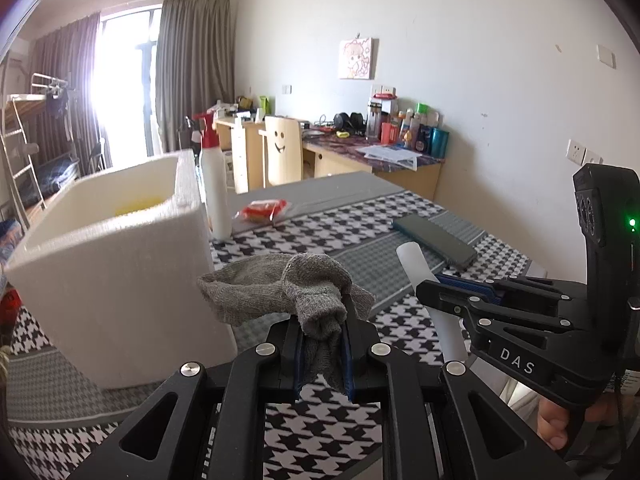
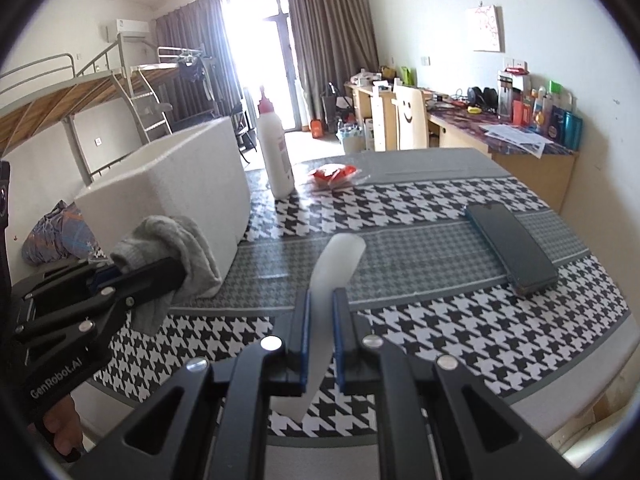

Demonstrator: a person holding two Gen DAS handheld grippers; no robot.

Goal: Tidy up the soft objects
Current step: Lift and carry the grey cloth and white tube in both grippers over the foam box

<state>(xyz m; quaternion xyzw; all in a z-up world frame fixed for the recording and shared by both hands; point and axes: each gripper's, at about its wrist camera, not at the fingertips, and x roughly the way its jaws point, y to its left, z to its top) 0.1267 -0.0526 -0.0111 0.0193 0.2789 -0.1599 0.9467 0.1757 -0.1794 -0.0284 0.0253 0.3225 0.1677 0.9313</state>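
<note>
- Grey sock (image 1: 288,284) clamped in left gripper (image 1: 323,344), held above the table (image 1: 420,208), bunched just beside the white foam box (image 1: 120,280).
- White flexible strip (image 2: 332,276) pinched between right gripper (image 2: 322,336) jaws, off the surface.
- Box near table's left edge; spray bottle (image 1: 214,184) behind it.
- Dark phone (image 2: 512,248) toward right edge; red packet (image 1: 266,209) toward the far edge.

White walls (image 1: 460,40) enclose the room. Upper left, a bright window (image 1: 120,72) glares between grey curtains (image 1: 192,60). A bunk bed (image 2: 100,92) stands far left; a cluttered desk (image 1: 380,156) and smiley-faced chair (image 1: 282,148) sit centre right.
</note>
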